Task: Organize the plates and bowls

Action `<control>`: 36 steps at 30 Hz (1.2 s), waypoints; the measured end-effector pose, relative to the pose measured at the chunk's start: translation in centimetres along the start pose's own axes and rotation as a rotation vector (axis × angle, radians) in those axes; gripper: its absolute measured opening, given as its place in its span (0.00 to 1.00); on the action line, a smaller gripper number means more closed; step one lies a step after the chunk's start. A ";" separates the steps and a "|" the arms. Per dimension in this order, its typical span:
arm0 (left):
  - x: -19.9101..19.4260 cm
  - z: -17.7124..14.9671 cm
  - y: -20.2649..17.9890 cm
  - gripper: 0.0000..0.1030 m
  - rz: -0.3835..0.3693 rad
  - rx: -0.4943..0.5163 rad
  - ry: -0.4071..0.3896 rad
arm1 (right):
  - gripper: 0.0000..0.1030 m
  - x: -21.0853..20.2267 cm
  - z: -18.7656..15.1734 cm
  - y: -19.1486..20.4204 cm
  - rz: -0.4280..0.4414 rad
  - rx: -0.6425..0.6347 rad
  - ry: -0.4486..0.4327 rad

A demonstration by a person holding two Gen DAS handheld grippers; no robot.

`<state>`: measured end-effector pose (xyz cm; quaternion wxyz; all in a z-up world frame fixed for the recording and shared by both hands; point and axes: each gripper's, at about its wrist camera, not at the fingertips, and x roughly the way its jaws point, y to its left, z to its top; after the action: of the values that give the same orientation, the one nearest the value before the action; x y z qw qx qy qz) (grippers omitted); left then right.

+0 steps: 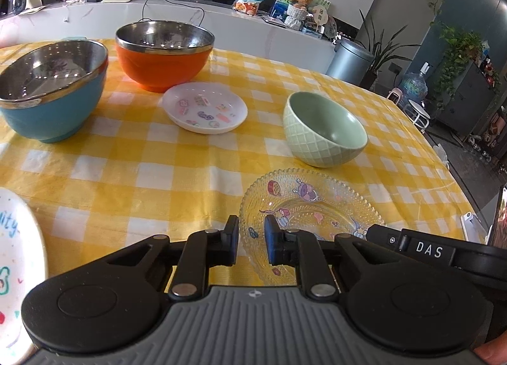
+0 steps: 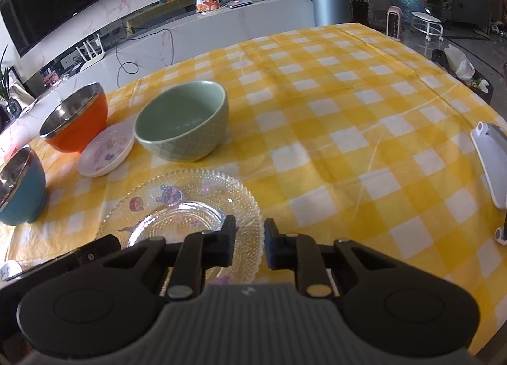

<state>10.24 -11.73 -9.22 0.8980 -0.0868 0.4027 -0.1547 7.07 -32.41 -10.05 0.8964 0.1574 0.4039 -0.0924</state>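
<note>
On the yellow checked tablecloth (image 1: 158, 175) stand a blue steel-lined bowl (image 1: 50, 92), an orange steel-lined bowl (image 1: 163, 54), a small white sticker plate (image 1: 204, 108), a green ceramic bowl (image 1: 324, 129) and a clear glass cartoon plate (image 1: 310, 206). A white printed plate (image 1: 16, 257) lies at the left edge. My left gripper (image 1: 251, 243) is open and empty over the glass plate's near left rim. My right gripper (image 2: 249, 246) is open and empty over the glass plate's (image 2: 180, 213) near right rim. The right wrist view also shows the green bowl (image 2: 182, 121), orange bowl (image 2: 76, 121), blue bowl (image 2: 20, 187) and sticker plate (image 2: 106, 149).
A white phone stand (image 2: 491, 162) sits at the table's right edge. Behind the table runs a white counter (image 1: 190, 16) with a router, a snack bag and a teddy bear. A grey bin (image 1: 350, 60) and plants stand beyond the far corner.
</note>
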 end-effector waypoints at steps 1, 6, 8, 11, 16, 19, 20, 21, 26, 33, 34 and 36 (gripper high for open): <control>-0.2 0.0 0.3 0.18 0.003 -0.005 0.000 | 0.16 0.0 -0.1 0.1 0.007 0.001 0.003; -1.7 -0.2 1.6 0.18 0.021 -0.019 -0.016 | 0.15 -0.4 -0.7 1.0 0.056 0.000 0.014; -2.4 -0.1 2.1 0.18 0.030 -0.024 -0.025 | 0.15 -0.6 -1.0 1.5 0.077 -0.008 0.017; -3.4 -0.1 2.8 0.18 0.039 -0.031 -0.040 | 0.15 -0.9 -1.2 2.2 0.113 -0.016 0.015; -5.3 0.0 4.2 0.18 0.056 -0.037 -0.066 | 0.15 -1.5 -1.8 3.4 0.166 -0.023 0.020; -6.3 -0.2 5.0 0.18 0.069 -0.044 -0.074 | 0.15 -1.8 -2.3 4.1 0.194 -0.029 0.027; -6.6 -0.3 5.3 0.18 0.075 -0.045 -0.077 | 0.15 -1.9 -2.4 4.4 0.203 -0.033 0.030; -6.9 -0.4 5.6 0.18 0.082 -0.048 -0.080 | 0.15 -2.0 -2.6 4.7 0.211 -0.038 0.032; -8.6 -0.8 7.5 0.18 0.120 -0.073 -0.103 | 0.15 -2.7 -3.5 7.2 0.248 -0.099 0.023; -11.5 -1.3 11.1 0.18 0.175 -0.117 -0.143 | 0.15 -2.8 -4.9 10.8 0.331 -0.125 0.044; -11.8 -1.4 11.6 0.18 0.183 -0.126 -0.148 | 0.15 -2.7 -5.2 11.4 0.343 -0.132 0.047; -12.5 -1.7 12.7 0.18 0.198 -0.149 -0.158 | 0.15 -2.7 -5.6 12.6 0.364 -0.150 0.059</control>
<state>3.75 4.43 -5.16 0.9288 -0.1251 0.3477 -0.0275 5.13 -18.60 -8.91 0.8954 0.1634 0.4004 0.1062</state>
